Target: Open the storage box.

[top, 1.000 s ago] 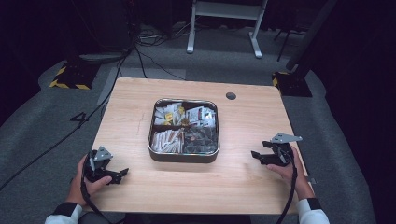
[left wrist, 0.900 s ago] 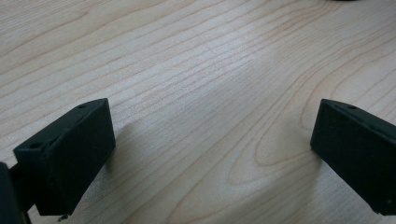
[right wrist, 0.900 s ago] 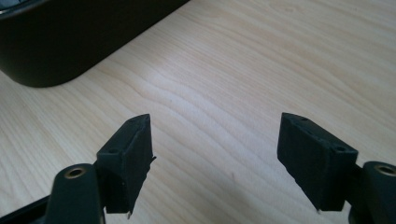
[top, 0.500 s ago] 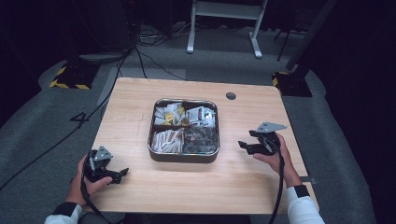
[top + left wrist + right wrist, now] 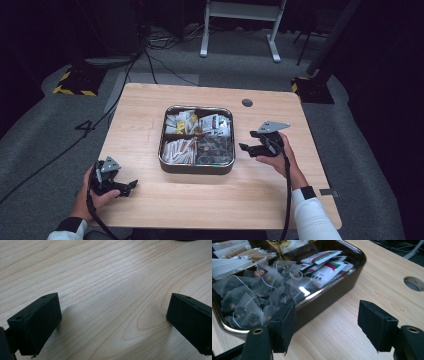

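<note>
A dark metal tray [image 5: 197, 169] with four compartments sits mid-table and holds tea bags [image 5: 249, 297], red-and-white sachets [image 5: 324, 265] and paper sticks [image 5: 177, 149]. My right gripper [image 5: 245, 147] hovers just right of the tray, pointing at its right wall [image 5: 329, 293]. In its own view the right gripper [image 5: 329, 327] is open; its jaws have just been closing a little, with nothing between them. My left gripper [image 5: 131, 186] rests low at the table's front left. Its own view shows the left gripper [image 5: 113, 322] open over bare wood.
A round cable hole [image 5: 247, 103] lies in the tabletop behind the tray's right corner. The wooden table [image 5: 150, 105] ends close behind the tray. Cables and a white stand [image 5: 240, 20] are on the floor beyond.
My right hand has moved left and slightly up from the table's right edge toward the tray. The left hand has stayed where it was.
</note>
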Motion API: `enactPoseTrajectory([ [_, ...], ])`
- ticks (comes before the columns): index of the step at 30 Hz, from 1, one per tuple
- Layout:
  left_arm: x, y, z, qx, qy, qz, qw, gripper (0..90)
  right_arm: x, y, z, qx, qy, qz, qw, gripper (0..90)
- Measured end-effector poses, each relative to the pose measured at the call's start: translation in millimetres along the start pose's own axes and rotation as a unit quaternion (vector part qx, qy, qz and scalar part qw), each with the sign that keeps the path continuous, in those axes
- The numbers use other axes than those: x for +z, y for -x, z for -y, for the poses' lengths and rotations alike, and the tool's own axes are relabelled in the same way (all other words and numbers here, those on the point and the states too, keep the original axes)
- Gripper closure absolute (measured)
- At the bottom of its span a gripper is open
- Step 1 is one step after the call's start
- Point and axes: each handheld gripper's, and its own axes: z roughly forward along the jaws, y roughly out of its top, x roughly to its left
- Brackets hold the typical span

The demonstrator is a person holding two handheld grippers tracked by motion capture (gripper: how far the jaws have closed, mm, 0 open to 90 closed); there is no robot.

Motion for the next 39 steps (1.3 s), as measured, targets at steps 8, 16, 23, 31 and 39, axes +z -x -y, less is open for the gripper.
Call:
enactPoseTrajectory([
  [8,-0.3,0.6,0.2,-0.003,-0.001,-0.002,1.0000,0.0,27.0,-15.4,-20.4,-0.017,-0.008,-0.024,0.9995,32.0],
  [16,-0.5,0.4,0.4,-0.002,-0.001,-0.002,1.0000,0.2,52.7,-25.7,-35.8,-0.026,-0.017,-0.041,0.9987,32.7],
  [23,-0.6,0.2,0.4,-0.001,-0.001,-0.001,1.0000,0.2,71.5,-32.0,-47.5,-0.031,-0.031,-0.054,0.9976,32.9],
  [31,-0.7,0.2,0.6,-0.001,0.000,-0.002,1.0000,0.3,92.3,-44.1,-62.4,-0.051,-0.051,-0.068,0.9951,33.4],
  [39,-0.7,-0.1,0.6,0.000,0.000,-0.001,1.0000,0.3,107.1,-50.2,-73.4,-0.046,-0.054,-0.086,0.9937,33.3],
])
